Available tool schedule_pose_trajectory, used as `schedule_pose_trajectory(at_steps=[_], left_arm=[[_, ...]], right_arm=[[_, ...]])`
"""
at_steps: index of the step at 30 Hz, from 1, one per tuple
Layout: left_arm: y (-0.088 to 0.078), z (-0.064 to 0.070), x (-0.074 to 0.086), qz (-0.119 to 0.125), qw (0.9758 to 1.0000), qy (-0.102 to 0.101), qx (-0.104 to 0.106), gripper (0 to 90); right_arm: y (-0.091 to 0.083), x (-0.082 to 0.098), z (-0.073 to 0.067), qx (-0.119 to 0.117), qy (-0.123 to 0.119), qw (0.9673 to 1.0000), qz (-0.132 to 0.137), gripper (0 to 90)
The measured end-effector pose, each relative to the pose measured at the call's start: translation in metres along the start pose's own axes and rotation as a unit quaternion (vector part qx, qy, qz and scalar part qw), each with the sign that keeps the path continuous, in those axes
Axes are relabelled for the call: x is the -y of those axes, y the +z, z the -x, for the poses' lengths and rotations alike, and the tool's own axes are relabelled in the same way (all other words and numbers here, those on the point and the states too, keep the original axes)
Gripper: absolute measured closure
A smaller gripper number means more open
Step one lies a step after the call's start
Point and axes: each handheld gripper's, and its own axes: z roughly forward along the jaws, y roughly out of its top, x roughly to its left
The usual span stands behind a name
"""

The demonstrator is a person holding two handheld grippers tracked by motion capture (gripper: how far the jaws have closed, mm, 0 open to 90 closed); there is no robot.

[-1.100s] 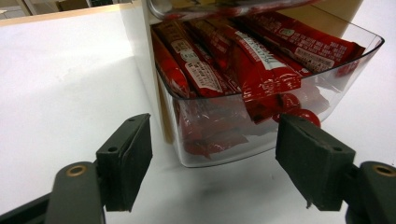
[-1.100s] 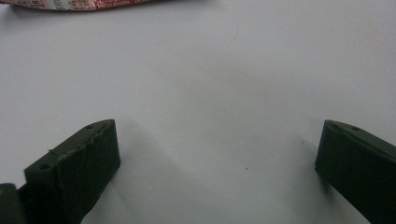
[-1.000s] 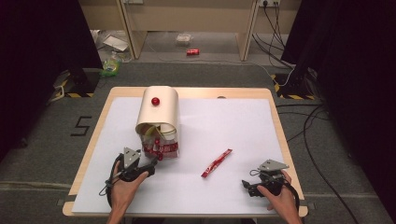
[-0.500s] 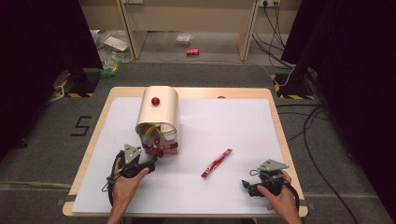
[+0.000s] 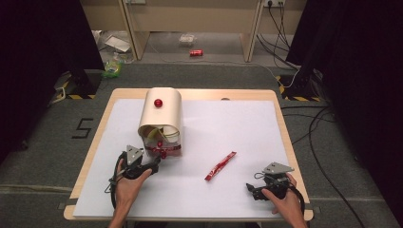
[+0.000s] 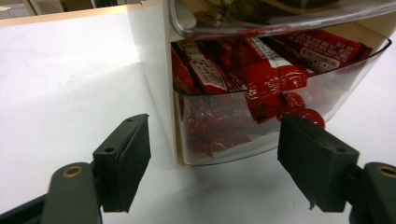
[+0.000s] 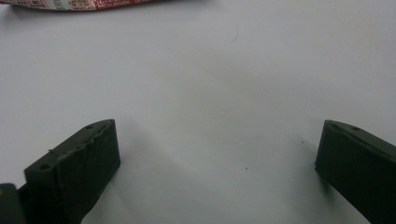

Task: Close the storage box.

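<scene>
Black left gripper point(image 6: 212, 154) level, jaws wide.

Beyond the counter's point(image 5: 266, 95) far edge, a red can point(image 5: 196, 52) lies on the floor near a clear wrapper point(image 5: 187, 39), under a pale wooden frame point(image 5: 252, 28). Off the far left corner sit a green packet point(image 5: 113, 66) and some white sheets point(image 5: 114, 43). A black "5" point(image 5: 81, 128) marks the floor beside the left edge, and cables point(image 5: 318, 128) trail past the right edge.

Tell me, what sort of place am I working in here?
Likely a lab or test room: a white-topped table between dark curtains, tape-marked floor, trailing cables, and a candy dispenser.
</scene>
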Motion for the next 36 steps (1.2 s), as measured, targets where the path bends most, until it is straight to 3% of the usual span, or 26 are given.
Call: schedule_pose_trajectory(at_steps=[7,17,24,36], left_arm=[[-0.002,0.002,0.001,-0.001,1.0,0.003,0.006,29.2],[-0.01,0.005,0.005,-0.005,0.9996,-0.005,0.028,25.5],[-0.018,-0.001,0.01,-0.006,0.9992,-0.02,0.034,22.6],[-0.031,-0.008,0.019,-0.007,0.9989,-0.026,0.039,20.3]], right_arm=[[0.0,0.0,0.0,0.0,0.0,1.0,0.0,0.3],[0.0,0.0,0.0,0.0,0.0,1.0,0.0,0.3],[0.0,0.0,0.0,0.0,0.0,1.0,0.0,0.3],[0.0,0.0,0.0,0.0,0.0,1.0,0.0,0.3]])
